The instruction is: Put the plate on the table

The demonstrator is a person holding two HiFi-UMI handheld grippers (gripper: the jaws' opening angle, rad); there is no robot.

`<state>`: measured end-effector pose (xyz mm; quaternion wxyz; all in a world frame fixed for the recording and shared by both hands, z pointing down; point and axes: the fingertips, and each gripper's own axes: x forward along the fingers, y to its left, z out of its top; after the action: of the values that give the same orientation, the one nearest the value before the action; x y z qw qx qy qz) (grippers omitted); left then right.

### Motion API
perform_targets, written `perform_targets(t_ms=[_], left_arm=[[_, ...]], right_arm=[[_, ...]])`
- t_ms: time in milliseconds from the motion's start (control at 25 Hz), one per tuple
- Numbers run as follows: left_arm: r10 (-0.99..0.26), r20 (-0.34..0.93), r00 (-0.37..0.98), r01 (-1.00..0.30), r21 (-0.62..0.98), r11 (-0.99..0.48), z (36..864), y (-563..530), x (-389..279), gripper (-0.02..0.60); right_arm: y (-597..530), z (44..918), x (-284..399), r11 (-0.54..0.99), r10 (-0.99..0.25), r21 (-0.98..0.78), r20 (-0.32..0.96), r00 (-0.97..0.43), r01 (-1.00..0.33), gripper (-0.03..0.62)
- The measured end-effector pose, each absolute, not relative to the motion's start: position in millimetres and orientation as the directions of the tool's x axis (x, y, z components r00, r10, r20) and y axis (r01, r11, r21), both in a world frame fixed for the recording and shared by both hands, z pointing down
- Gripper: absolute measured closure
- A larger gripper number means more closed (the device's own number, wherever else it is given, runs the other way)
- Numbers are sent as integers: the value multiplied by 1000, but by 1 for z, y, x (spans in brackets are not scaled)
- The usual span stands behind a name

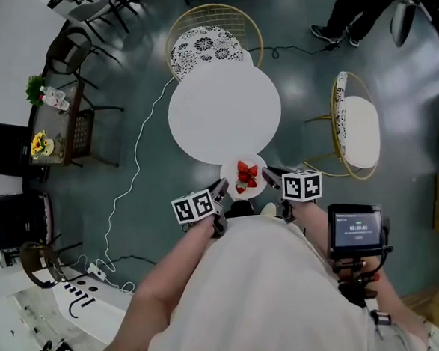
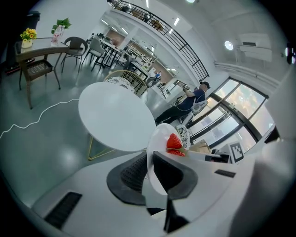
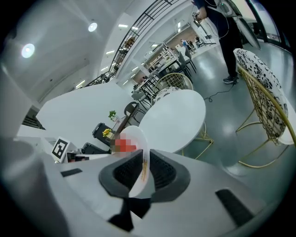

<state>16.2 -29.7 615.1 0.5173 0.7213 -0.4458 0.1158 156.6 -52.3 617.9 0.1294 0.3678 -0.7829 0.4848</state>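
1. The plate (image 1: pixel 244 178), with strawberries (image 1: pixel 246 173) on it, is being held in the air. Its left rim is being pinched by the left gripper (image 1: pixel 222 190) and its right rim by the right gripper (image 1: pixel 268 177).
2. The round white table (image 1: pixel 224 112) is lying straight ahead, with its near edge being met by the plate's far rim.
3. A level carry forward and down is probably being called for, with both grippers equally near.

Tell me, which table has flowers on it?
The dark table at the left, bearing yellow flowers; the white table is round and bigger.
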Motion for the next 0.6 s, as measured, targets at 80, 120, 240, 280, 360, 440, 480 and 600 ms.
perform_targets(t_ms=[80,120,240,280,360,440,480,600], left_arm=[[-525,621,582,-759,646,-78,610,-38,16,532],[-525,618,586,-757,648,-82,608,-43,15,534],[-519,612,597,-752,652,-96,609,-61,11,534],[-516,612,600,-751,653,-99,611,-67,9,534],[-513,609,604,-748,656,-101,616,-83,1,534],[-515,602,610,-740,665,-100,619,-101,-7,534],[-517,598,613,-736,670,-98,619,-107,-11,534],[-524,582,621,-723,684,-97,621,-120,-21,534]], right_arm=[[-60,613,157,260,-459,-660,558,-691,-705,540],[-65,611,155,260,-464,-660,555,-690,-705,540],[-80,609,151,254,-473,-651,561,-679,-715,540],[-85,611,149,251,-473,-649,565,-676,-718,540],[-99,615,140,247,-467,-650,570,-676,-719,540],[-116,618,132,247,-461,-639,584,-668,-729,540],[-122,619,129,247,-459,-630,593,-662,-736,540],[-136,617,117,257,-453,-620,601,-659,-742,540]])
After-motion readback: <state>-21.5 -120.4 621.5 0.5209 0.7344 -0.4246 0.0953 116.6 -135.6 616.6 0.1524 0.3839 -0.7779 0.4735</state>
